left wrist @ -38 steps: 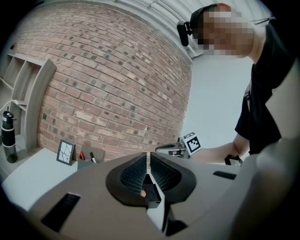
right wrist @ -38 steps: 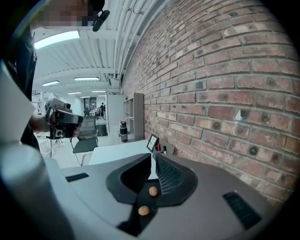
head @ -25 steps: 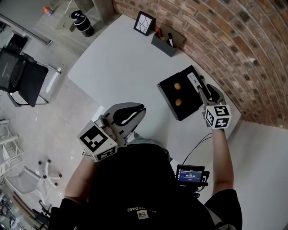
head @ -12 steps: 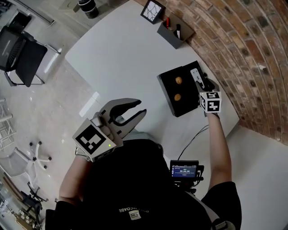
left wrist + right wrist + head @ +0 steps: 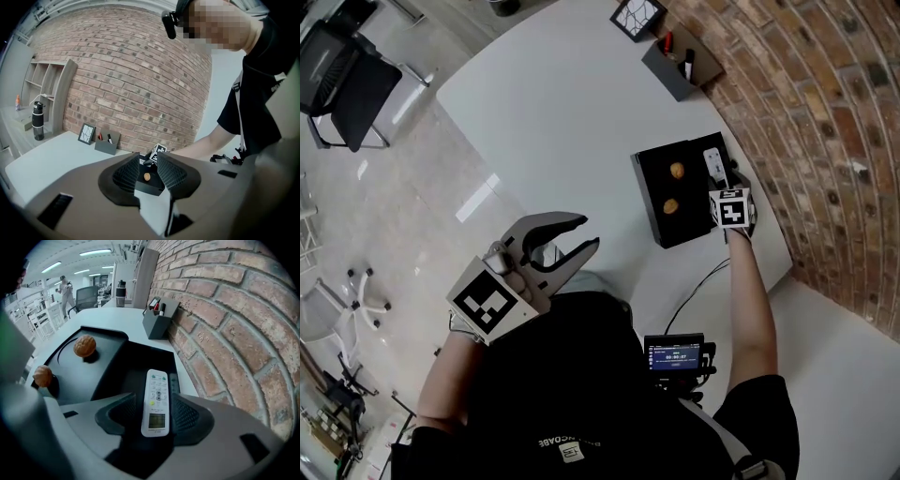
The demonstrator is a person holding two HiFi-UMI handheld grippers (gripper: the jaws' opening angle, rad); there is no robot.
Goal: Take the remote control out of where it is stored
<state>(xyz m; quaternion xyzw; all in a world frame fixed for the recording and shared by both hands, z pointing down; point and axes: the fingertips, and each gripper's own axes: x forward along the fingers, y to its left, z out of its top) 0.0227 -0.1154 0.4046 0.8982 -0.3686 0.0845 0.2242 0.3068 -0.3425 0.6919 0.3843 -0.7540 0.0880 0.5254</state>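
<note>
The white remote control (image 5: 156, 401) lies face up in the deep right-hand compartment of a black storage tray (image 5: 112, 366), close to the brick wall. My right gripper (image 5: 152, 416) straddles its near end. Its jaws are opening, with the remote between them and a gap on the left side. From the head view, the remote (image 5: 713, 166) shows just beyond the right gripper (image 5: 721, 185) at the tray's (image 5: 656, 192) right edge. My left gripper (image 5: 581, 234) hangs open and empty in front of my body, off the table's near edge. In its own view the left gripper (image 5: 149, 171) points toward the tray.
Two walnuts (image 5: 85, 346) (image 5: 43, 376) rest in hollows on the tray's left part. A grey pen holder (image 5: 680, 66) and a small framed picture (image 5: 637, 14) stand at the table's far end by the wall. A black device with a screen (image 5: 675, 356) hangs at my waist.
The right gripper has stayed at the remote on the tray's right side. The left gripper is still open by my body. The head view has shifted.
</note>
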